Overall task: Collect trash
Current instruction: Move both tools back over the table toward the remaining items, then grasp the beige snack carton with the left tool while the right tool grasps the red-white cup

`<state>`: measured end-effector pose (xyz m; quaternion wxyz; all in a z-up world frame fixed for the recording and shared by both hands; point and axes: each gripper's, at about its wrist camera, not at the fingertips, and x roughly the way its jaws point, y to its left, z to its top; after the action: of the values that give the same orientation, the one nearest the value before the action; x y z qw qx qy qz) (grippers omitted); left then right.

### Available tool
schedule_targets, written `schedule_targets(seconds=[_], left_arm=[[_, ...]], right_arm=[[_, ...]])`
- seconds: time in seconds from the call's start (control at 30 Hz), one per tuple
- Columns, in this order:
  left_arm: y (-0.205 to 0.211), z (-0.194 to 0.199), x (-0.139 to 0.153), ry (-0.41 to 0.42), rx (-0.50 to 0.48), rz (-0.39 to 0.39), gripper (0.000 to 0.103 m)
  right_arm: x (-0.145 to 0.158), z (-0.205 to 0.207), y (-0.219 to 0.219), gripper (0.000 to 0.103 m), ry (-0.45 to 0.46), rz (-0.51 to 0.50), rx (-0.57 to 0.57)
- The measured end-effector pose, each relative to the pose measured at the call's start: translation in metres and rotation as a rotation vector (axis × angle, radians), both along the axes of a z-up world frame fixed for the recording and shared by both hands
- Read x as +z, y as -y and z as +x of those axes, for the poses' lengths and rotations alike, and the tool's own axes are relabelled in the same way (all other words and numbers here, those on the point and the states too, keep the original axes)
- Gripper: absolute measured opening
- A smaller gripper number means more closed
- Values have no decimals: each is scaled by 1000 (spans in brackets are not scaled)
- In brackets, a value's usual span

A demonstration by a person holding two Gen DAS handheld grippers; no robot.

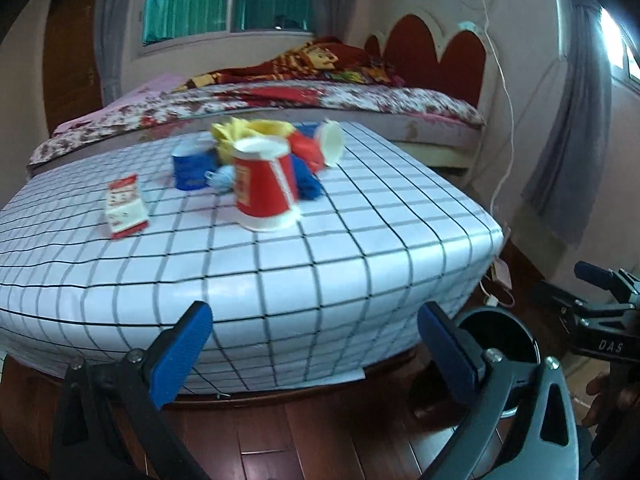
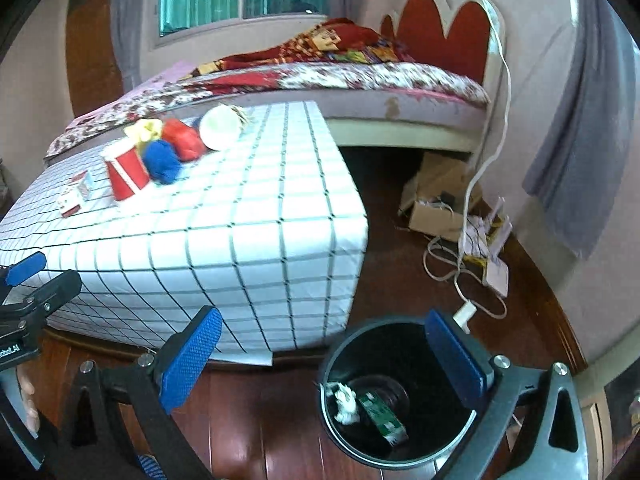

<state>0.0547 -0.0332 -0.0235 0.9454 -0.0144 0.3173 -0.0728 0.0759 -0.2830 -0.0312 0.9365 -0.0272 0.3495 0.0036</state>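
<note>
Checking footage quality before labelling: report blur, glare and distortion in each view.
Left wrist view: red cup and the trash around it motion-smeared, window at right blown out, table edges bowed by fisheye. Right wrist view: sharper, bin contents legible, cups still soft, corners vignetted.

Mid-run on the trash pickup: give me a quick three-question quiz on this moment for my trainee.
1. True or false: the black bin on the floor already holds trash.
2. How does the red paper cup nearest the table's front stand? A) upright B) upside down C) on its side
3. Fill in: the right gripper has its jaws ____, with nothing between them.

Key:
1. True: a green-and-white carton and crumpled white paper lie inside.
2. B: its wide rim sits on the checked tablecloth.
3. open. The left gripper is open and empty too.
</note>
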Motion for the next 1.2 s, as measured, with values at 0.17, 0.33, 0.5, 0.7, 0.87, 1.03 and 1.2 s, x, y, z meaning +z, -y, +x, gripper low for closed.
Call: schedule_targets(seconds=[0.17, 0.33, 0.5, 0.7, 0.87, 1.03, 1.2], left_arm=[[-26, 1, 7, 25, 48, -18, 103], [-48, 1, 11, 45, 85, -23, 102], [-73, 1, 10, 53, 133, -13, 102], [-100, 3, 8, 52, 193, -1, 102], [-121, 13, 4, 38, 241, 0, 102], [-141, 36, 1, 21, 272, -20, 95], [-147, 64, -3, 18, 291, -13, 92]], right_arm=[[10, 6, -29, 103, 52, -21, 59], [13, 17, -58, 103, 15, -31, 89], [20, 25, -82, 103, 42, -9, 126], [25, 34, -115, 103, 64, 4, 197], [23, 49, -145, 103, 73, 23, 257], [21, 72, -173, 103, 87, 20, 295], [17, 107, -193, 101, 79, 20, 309]])
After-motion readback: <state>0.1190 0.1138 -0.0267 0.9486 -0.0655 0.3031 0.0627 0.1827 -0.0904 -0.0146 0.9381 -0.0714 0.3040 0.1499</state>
